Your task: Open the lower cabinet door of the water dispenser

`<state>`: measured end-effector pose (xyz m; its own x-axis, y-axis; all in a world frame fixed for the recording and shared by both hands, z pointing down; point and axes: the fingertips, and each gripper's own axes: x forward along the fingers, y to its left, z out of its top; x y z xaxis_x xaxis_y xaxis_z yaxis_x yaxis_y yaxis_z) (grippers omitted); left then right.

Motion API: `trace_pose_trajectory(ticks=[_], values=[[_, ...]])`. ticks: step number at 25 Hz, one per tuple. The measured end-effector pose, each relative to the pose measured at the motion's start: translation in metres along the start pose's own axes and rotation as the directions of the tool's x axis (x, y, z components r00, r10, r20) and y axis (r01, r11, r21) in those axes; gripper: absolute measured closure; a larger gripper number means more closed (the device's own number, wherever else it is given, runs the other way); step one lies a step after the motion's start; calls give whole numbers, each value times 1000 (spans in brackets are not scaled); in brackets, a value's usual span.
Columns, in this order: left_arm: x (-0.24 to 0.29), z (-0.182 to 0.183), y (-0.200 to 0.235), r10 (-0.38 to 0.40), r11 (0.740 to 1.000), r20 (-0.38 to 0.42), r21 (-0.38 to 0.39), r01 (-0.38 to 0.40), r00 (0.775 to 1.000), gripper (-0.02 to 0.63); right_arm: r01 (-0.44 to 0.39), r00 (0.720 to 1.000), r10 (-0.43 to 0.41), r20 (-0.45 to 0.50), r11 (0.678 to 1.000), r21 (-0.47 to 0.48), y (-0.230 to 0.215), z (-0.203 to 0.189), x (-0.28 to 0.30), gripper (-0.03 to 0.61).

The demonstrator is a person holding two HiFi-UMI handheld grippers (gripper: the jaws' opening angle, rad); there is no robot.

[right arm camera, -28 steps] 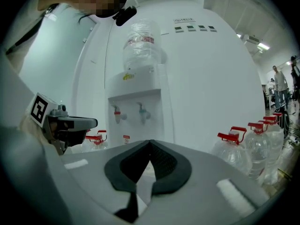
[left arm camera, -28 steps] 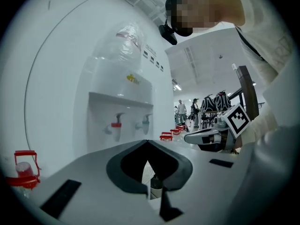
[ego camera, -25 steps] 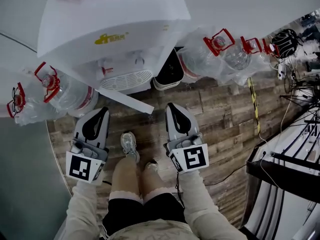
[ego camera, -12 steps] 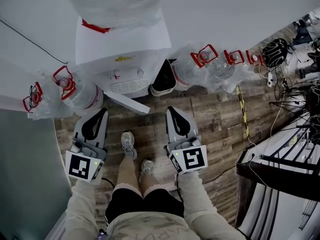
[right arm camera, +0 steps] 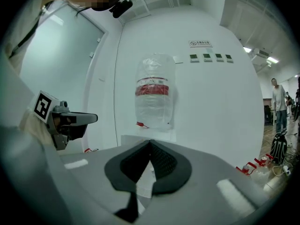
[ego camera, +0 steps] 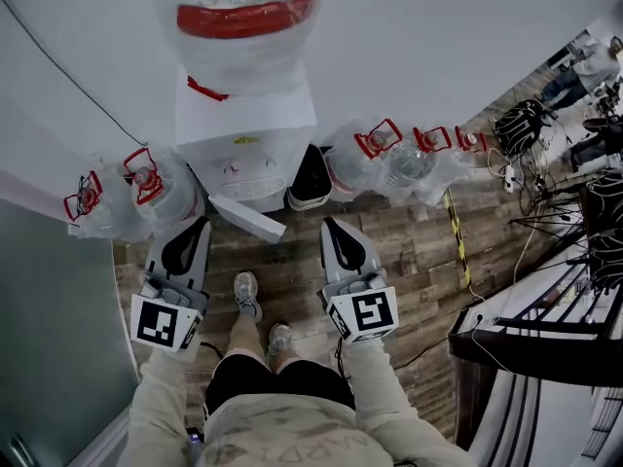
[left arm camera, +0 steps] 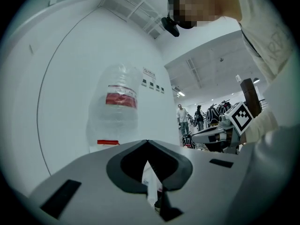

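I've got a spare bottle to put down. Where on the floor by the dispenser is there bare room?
Bare wood floor lies right of the right gripper, in front of the right-hand bottles. It is crowded at the water dispenser: its open lower door, a dark container and the left-hand bottles.

- Water dispenser: seen from higher up than before and smaller in the head view.
- Upturned bottle on the dispenser, red-banded: cut off at the top edge earlier, now wholly in view.
- Person before the dispenser: risen from a crouch, and the shoes lie farther below.
- Left gripper and right gripper: lifted with the person, higher off the wooden floor in front of the dispenser.
- Spare bottles flanking the dispenser: smaller, and crowded closer to it.
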<state>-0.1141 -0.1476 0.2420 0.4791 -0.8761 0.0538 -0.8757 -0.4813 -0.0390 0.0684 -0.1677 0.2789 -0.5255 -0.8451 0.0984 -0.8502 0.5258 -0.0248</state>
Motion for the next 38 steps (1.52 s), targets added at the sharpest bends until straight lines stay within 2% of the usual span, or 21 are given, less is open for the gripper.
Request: trace_pose_trajectory(ticks=[4,14,21,38], values=[[-14,28,-6,1,999,25,40,-2,1000,611,-11,1000,11,15,1000,-17,6,26,-13,569],[-39,78,-25,7,999,80,53,-11,997,611,-14,998,15,56,1000,-15,19,73,-47,569],[-52,95,-36,13,999,109,46,-18,994,611,14,996,-12,85,1000,-18,20,94,-63,569],[-72,118,-56,44,998,158,43,-51,986,611,-18,993,22,114,999,-30,32,113,-90,569]])
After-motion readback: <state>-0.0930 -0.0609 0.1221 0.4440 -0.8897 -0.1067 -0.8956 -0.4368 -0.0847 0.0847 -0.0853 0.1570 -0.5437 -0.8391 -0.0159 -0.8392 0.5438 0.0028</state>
